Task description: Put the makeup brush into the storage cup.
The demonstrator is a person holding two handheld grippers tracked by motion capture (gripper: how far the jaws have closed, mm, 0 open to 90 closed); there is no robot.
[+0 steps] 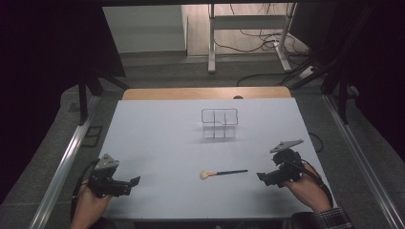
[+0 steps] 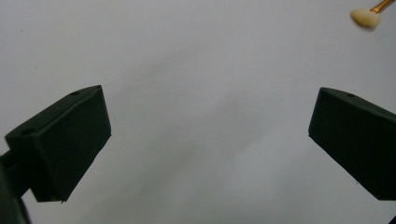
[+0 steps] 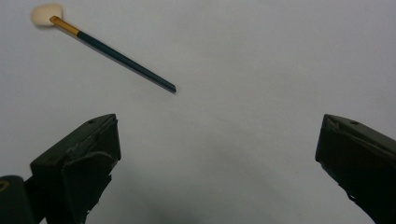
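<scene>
High view — white table (image 1: 157, 143), grey floor (image 1: 191, 71).

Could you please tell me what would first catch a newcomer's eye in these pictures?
Likely the brush, lying alone on the white table near its front edge, its pale head pointing to the left claw. Both claws rest open at the front corners, and the right claw sits close to the handle tip without touching it. Farther back, near the middle, stands a clear, divided holder.
</scene>
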